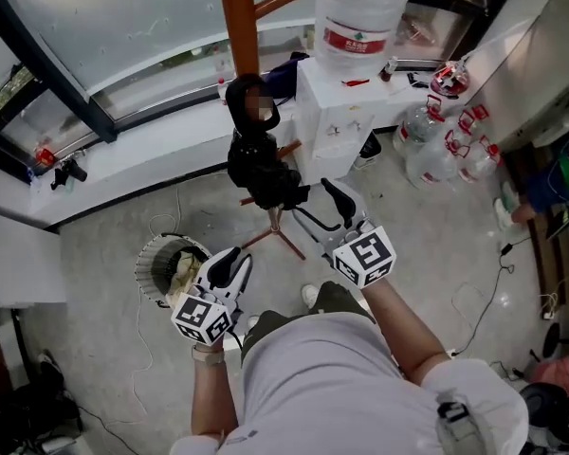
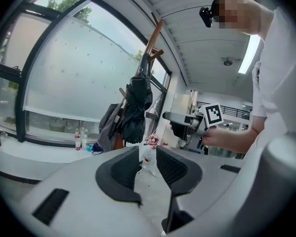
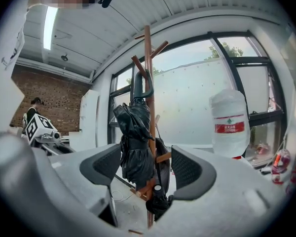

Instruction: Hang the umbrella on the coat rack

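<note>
Right gripper view: umbrella (image 3: 133,147) hanging by hook handle on rack (image 3: 148,53). Jaws of right gripper (image 3: 148,168) standing apart, holding nothing; left gripper (image 2: 148,164) likewise gaping, empty. Hanging looking done; next move likely calling for pulling clear without snagging.

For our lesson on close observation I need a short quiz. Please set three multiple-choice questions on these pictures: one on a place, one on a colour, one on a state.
1. Where is the umbrella?
A on the floor; B hanging on the coat rack; C on the windowsill.
2. What colour is the umbrella?
A red; B black; C yellow.
3. How do the jaws of the right gripper stand?
A shut on the umbrella; B shut, empty; C apart, holding nothing.

Answers: 1 B, its hooked handle hangs from the rack. 2 B, its folded cloth is black. 3 C, both pads stand clear, with the umbrella farther off.
</note>
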Tool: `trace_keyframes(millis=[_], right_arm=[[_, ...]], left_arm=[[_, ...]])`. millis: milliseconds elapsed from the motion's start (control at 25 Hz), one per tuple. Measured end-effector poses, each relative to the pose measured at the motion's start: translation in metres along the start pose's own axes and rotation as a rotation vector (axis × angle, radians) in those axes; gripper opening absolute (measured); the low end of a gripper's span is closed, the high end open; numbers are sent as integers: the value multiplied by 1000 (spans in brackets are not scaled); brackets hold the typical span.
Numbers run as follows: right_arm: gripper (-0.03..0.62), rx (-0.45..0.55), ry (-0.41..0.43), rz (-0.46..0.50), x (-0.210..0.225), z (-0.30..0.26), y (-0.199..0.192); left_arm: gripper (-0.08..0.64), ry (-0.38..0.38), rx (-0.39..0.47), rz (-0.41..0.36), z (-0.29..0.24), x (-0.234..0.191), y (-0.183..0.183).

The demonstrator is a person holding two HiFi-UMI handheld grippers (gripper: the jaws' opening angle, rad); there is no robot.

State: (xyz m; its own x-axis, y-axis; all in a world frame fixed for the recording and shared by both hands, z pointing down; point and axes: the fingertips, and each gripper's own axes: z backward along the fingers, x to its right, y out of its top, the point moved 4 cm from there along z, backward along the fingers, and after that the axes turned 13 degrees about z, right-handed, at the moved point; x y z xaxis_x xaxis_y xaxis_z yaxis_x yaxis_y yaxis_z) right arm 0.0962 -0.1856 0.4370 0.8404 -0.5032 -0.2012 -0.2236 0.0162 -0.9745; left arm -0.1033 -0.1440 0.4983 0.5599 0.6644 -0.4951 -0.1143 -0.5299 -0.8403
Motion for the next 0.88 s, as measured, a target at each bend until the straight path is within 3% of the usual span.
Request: trace_keyframes(millis=[360, 880], right_arm=[[170, -43, -49, -30, -11, 48, -15], [146, -62, -54, -60, -33, 82, -27]], left_arm=[[92, -116, -49, -54, -33, 20, 10], [92, -215, -84, -83, -57, 38, 16]])
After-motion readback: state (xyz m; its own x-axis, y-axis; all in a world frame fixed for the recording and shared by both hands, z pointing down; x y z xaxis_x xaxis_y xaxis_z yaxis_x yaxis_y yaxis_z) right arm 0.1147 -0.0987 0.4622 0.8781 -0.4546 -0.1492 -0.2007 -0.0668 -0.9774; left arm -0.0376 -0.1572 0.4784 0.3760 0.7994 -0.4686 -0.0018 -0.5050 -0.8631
